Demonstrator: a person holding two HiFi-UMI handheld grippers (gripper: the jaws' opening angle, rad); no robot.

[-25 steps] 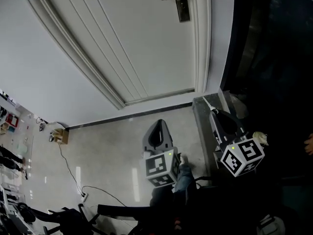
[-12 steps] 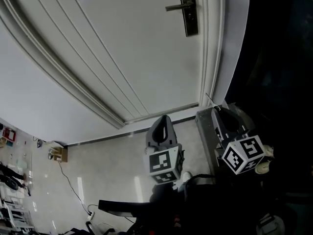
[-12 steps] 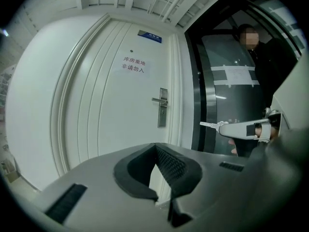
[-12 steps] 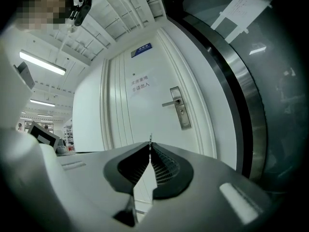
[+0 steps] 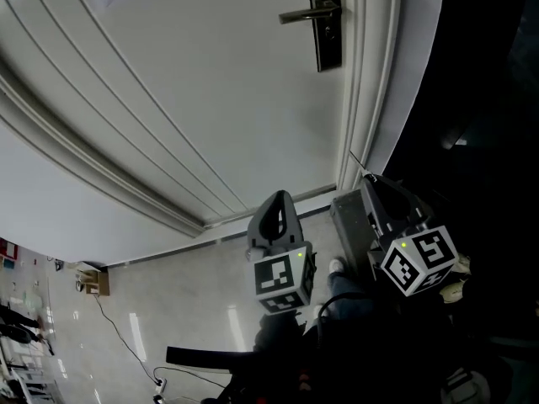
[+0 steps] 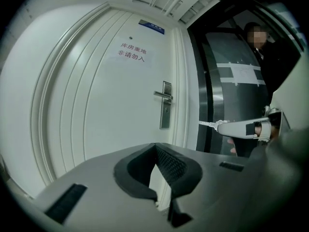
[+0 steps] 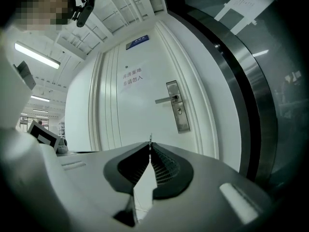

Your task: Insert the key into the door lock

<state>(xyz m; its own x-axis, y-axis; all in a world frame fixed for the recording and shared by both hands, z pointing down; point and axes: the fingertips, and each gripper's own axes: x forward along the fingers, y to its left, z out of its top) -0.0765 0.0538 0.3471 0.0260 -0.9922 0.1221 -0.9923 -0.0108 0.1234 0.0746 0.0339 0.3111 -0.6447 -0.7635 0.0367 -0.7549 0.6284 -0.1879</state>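
Before the white door (image 5: 210,99), we hold the right gripper (image 7: 150,148) with its jaws pressed together on the key (image 7: 150,138). The key's thin tip pokes out past them toward the door, well apart from the lock (image 7: 179,112), which sits on the metal plate just below the lever handle (image 7: 165,99). On our left, the left gripper (image 6: 155,149) has its jaws closed tip to tip with nothing between them, and it hangs short of the door above the pale floor (image 5: 185,289)
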